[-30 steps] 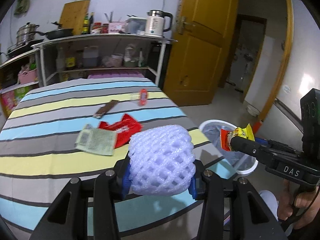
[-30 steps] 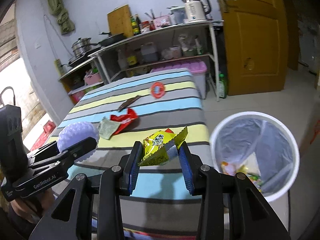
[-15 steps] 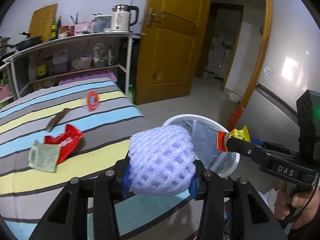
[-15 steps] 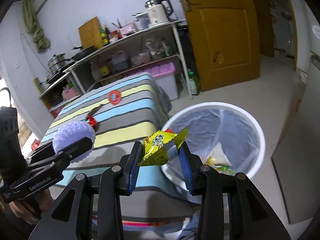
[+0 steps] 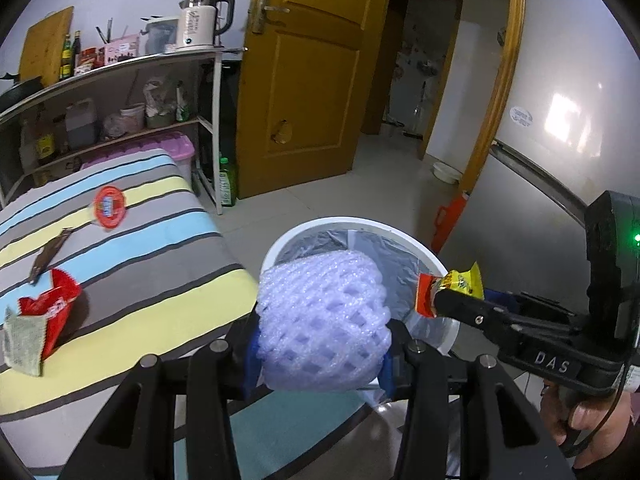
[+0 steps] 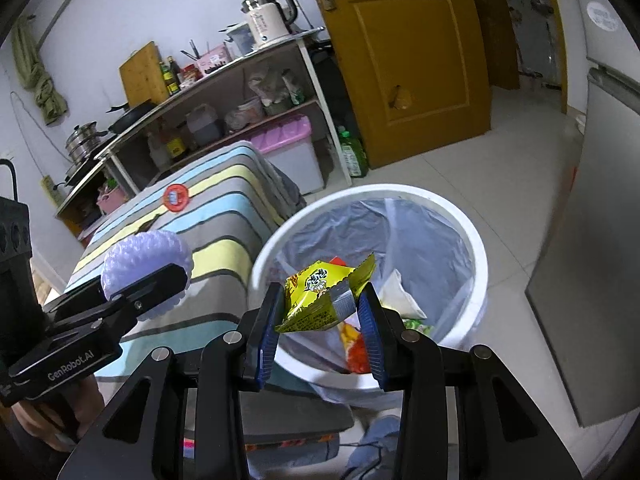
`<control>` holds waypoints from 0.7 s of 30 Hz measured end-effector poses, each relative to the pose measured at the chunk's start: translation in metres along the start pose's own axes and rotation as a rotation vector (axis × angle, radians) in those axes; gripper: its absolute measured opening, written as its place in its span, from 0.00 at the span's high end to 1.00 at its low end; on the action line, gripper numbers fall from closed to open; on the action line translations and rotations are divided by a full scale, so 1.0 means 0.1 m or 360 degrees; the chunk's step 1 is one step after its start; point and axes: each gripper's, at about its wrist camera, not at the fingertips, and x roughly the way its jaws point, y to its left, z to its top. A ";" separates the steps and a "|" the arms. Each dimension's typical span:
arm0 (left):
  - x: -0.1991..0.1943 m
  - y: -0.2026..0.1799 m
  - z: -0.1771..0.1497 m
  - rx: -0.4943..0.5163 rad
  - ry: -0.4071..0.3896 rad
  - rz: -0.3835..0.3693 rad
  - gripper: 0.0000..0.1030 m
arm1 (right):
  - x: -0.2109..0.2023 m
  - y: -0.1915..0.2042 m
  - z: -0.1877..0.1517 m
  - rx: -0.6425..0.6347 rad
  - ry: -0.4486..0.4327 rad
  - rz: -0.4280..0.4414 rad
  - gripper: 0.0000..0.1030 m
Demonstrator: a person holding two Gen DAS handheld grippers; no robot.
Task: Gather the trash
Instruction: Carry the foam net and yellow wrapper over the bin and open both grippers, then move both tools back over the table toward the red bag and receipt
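While tilted downward, both claws hold trash over the bin [image 6: 478, 248].

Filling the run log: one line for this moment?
left gripper: shut on foam net | right gripper: shut on yellow wrapper | both over bin

The bin [image 6: 478, 240] stands on the floor just beside the bed [image 5: 132, 264] corner; its mouth is open above, with wrappers only at the bottom. The left gripper [image 5: 320, 356] with the foam net [image 5: 320, 320] and the right gripper [image 6: 320, 336] with the yellow packet [image 6: 320, 296] hang side by side at the near rim, close together. Bare floor lies beyond the bin, bounded by the door [image 5: 316, 80], the shelf [image 6: 240, 92] and the fridge [image 6: 592, 280]
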 end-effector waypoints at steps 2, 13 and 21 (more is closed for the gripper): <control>0.07 -0.04 0.02 0.0009 0.0016 -0.0008 0.54 | 0.04 -0.04 0.00 0.0008 0.0010 -0.0009 0.62; 0.45 -0.12 0.07 0.0015 0.0124 -0.0029 0.44 | 0.21 -0.23 0.02 0.0057 0.0036 -0.0064 0.60; 0.47 -0.09 0.07 -0.0017 0.0129 -0.0049 0.39 | 0.24 -0.27 0.04 0.0067 0.0032 -0.0079 0.53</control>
